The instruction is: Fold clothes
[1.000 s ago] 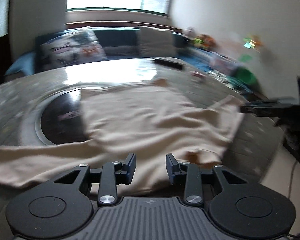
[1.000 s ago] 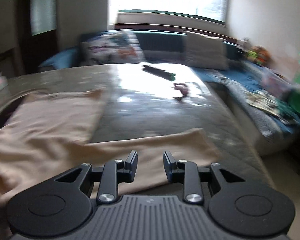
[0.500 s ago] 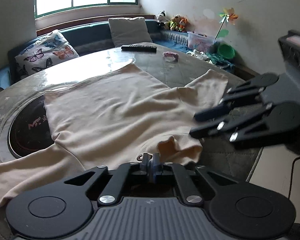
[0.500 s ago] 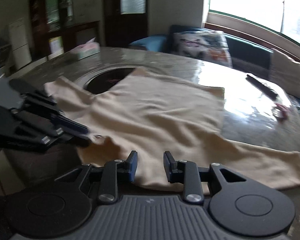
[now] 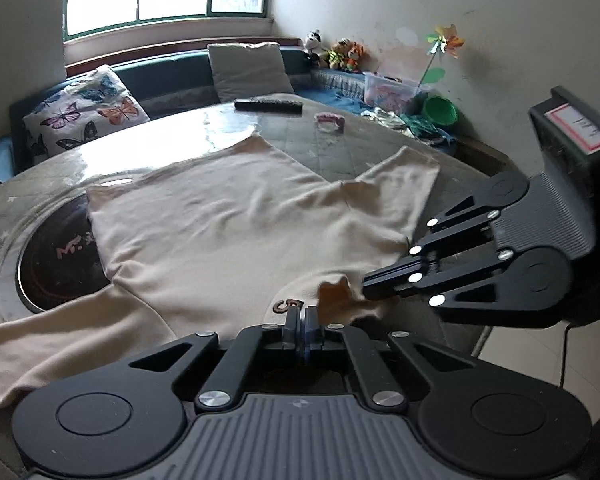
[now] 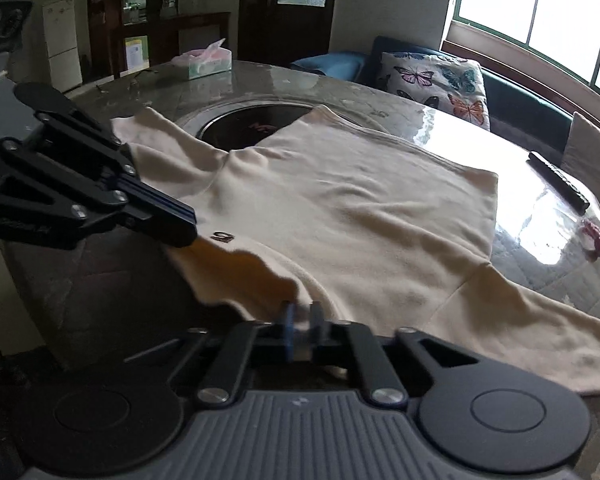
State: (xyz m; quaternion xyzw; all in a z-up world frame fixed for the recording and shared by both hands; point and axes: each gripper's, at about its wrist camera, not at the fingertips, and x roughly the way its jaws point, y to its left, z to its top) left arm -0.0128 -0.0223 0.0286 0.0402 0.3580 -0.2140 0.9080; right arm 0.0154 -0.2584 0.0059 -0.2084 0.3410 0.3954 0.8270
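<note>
A cream long-sleeved top (image 5: 236, 232) lies spread flat on a round glass table, sleeves out to both sides; it also shows in the right wrist view (image 6: 360, 220). My left gripper (image 5: 303, 322) is shut on the near collar edge of the top, beside a small brown logo (image 5: 288, 305). My right gripper (image 6: 302, 322) is shut on the same near edge a little further right. Each gripper shows in the other's view: the right one (image 5: 370, 280) and the left one (image 6: 188, 232), both closed on the raised fabric fold.
The round glass table (image 5: 332, 152) has a dark round inset (image 5: 56, 256) under the top's left side. A black remote (image 5: 268, 106) and a pink hair tie (image 5: 331, 120) lie at the far side. A tissue box (image 6: 206, 62) stands far left. Cushioned bench (image 5: 244, 68) behind.
Both grippers were open a second ago. The left shut on the collar edge first, then the right swung in and shut on the edge beside it, lifting a small fold.
</note>
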